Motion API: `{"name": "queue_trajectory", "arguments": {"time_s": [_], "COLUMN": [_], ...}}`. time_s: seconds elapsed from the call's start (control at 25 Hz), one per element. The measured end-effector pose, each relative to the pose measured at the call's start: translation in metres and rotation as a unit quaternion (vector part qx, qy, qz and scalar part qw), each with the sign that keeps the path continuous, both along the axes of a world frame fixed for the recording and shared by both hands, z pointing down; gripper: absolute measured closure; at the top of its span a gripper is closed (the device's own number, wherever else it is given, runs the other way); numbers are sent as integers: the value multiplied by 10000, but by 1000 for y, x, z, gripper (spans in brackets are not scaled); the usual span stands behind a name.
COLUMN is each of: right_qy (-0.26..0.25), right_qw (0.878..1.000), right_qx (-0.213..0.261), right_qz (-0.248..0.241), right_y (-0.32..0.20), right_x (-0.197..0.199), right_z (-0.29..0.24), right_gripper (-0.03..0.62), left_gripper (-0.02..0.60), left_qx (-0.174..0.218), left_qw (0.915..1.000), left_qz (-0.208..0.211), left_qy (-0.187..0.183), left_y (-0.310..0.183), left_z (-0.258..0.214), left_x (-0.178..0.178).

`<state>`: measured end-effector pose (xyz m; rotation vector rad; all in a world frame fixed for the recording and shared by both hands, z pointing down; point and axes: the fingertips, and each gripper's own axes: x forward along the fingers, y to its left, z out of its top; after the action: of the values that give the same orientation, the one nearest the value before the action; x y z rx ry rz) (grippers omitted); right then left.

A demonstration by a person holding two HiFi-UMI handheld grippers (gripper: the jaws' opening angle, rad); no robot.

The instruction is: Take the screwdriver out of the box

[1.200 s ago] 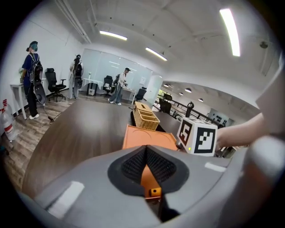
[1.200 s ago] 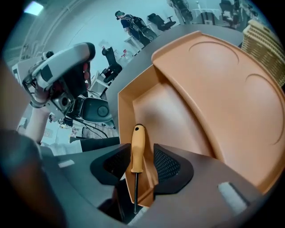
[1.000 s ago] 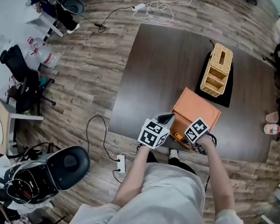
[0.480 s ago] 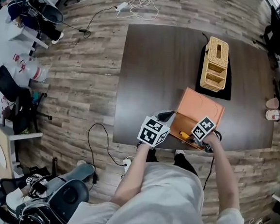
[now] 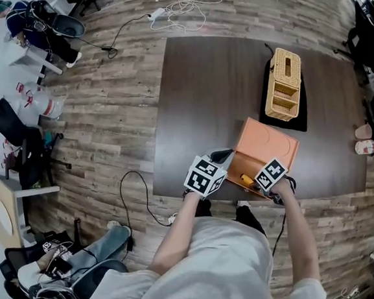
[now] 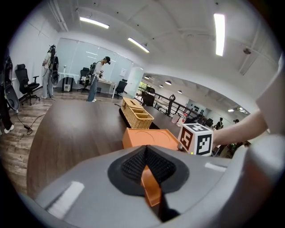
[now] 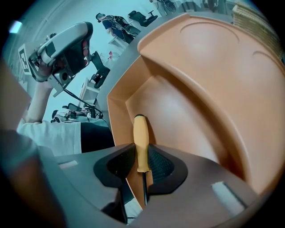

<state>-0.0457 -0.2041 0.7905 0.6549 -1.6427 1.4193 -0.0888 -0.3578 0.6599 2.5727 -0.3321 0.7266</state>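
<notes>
An orange box (image 5: pixel 269 144) lies open at the table's near edge, its lid tipped back. Inside it lies a screwdriver (image 5: pixel 245 179) with a yellow handle (image 7: pixel 140 138) and a dark shaft. My right gripper (image 7: pixel 141 164) reaches down into the box (image 7: pixel 187 102). Its jaws are closing, with the handle between the pads and both pads touching it. In the head view, the right gripper (image 5: pixel 257 183) is at the box's front right. My left gripper (image 5: pixel 224 157) is at the box's left corner, shut on a thin orange edge of the box (image 6: pixel 149 187).
A wicker basket (image 5: pixel 285 84) stands on a black mat at the far right of the dark table (image 5: pixel 204 101). The table's front edge runs just under both grippers. Cables (image 5: pixel 132 186) and office chairs lie on the wooden floor to the left.
Both grippers keep their places at the box's near edge. The head camera's view has shifted, and the office chair at lower left has slid mostly out of frame.
</notes>
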Motion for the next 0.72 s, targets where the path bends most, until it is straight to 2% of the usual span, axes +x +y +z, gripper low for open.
{"name": "queue_trajectory", "arguments": {"time_s": [0.72], "right_qy": [-181], "right_qw": [9986], "right_qx": [494], "right_qz": [0], "right_y": [-9], "right_x": [-5], "right_z": [-7], "right_gripper": [503], "left_gripper": [528], "left_qx": [64], "left_qw": [9996], "left_qz": [-196], "left_qy": [-177], "left_y": [13], "left_z": [1], "left_x": [2]}}
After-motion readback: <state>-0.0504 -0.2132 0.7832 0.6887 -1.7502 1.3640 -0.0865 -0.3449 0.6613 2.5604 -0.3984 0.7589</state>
